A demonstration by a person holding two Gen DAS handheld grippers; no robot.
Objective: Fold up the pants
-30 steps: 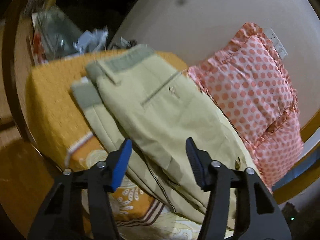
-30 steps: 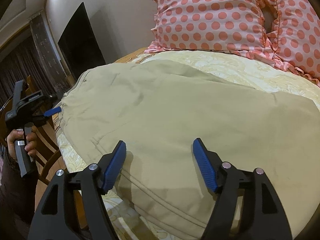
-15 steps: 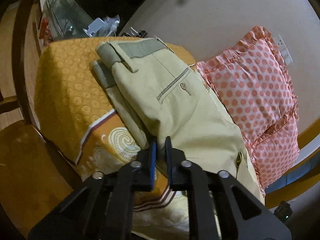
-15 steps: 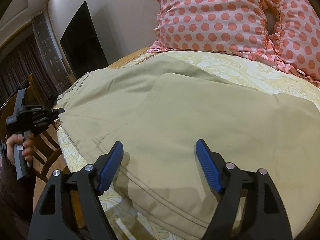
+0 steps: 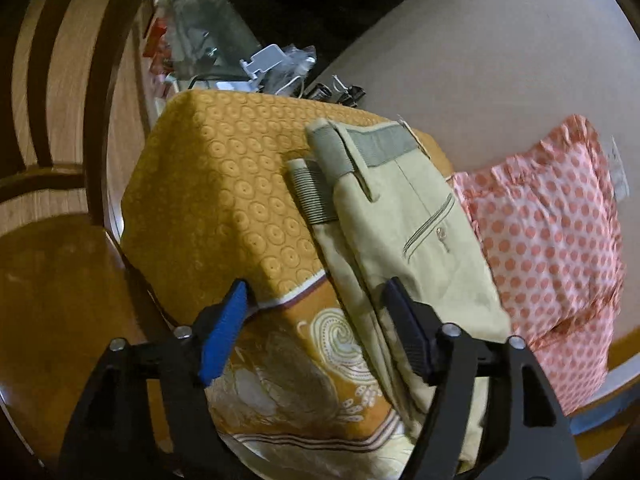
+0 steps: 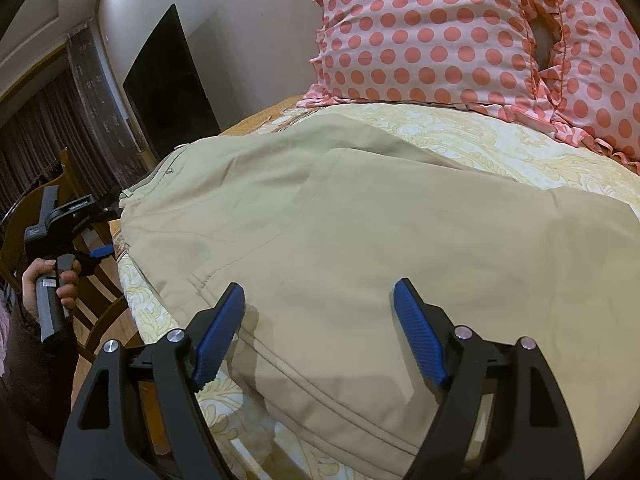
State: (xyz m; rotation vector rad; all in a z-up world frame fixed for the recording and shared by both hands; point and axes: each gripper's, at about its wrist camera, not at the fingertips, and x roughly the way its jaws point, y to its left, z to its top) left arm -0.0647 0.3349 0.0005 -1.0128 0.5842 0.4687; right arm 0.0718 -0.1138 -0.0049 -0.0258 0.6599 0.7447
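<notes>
Beige pants (image 5: 404,240) lie folded lengthwise on a bed, waistband at the far end, back pocket facing up. In the right wrist view the pants (image 6: 360,232) spread wide across the bed. My left gripper (image 5: 316,328) is open and empty, hovering over the bed's near edge beside the pants' side seam. My right gripper (image 6: 320,328) is open and empty, just above the pants' lower part. The left gripper (image 6: 86,240), held by a hand, shows at the far left of the right wrist view.
An orange patterned bedspread (image 5: 224,184) covers the bed. Pink polka-dot pillows (image 5: 552,240) (image 6: 440,32) lie against the wall. A wooden chair (image 5: 52,264) stands by the bed's edge. Clutter (image 5: 264,68) sits beyond the bed's far corner. A dark screen (image 6: 168,84) hangs on the wall.
My left gripper shut half a second ago at the pants' edge, then opened again and shifted left toward the bed's edge. My right gripper stayed open and almost still.
</notes>
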